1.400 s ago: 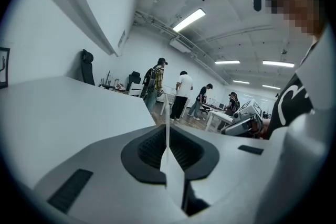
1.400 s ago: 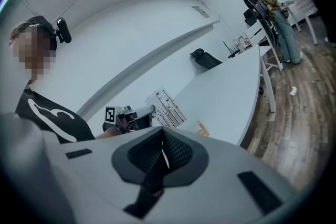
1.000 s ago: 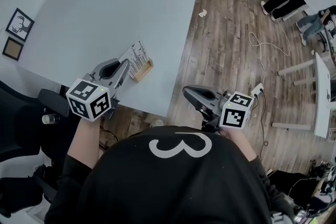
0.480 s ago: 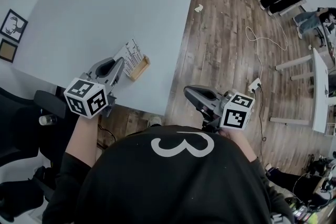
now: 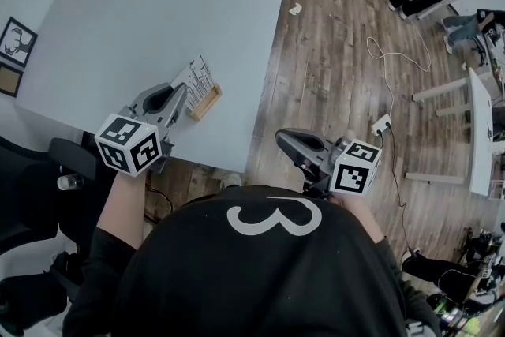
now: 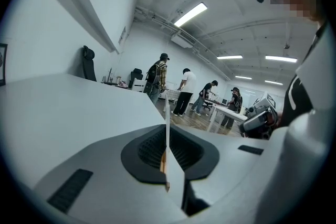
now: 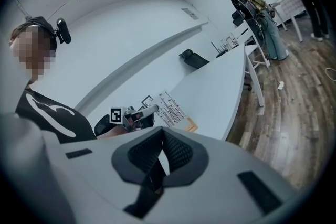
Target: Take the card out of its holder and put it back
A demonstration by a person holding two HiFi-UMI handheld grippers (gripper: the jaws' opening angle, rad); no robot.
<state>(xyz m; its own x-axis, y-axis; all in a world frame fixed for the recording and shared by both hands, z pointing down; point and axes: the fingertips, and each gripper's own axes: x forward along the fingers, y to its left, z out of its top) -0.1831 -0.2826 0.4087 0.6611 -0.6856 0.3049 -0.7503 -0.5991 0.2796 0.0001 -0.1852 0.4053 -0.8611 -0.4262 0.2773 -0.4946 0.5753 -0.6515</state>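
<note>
Card (image 5: 195, 81) caught edge-on between the left gripper's (image 5: 184, 97) jaws, and they're pressed in narrow, clamped right on it. Its lower edge sits in the wooden holder (image 5: 207, 102), just ahead of those jaws on the grey table (image 5: 158, 4). Over on the other side, the right gripper (image 5: 280, 138) hangs well apart from the card, out past the table edge above the wood floor (image 5: 339, 75), jaws closed together with nothing between them.
</note>
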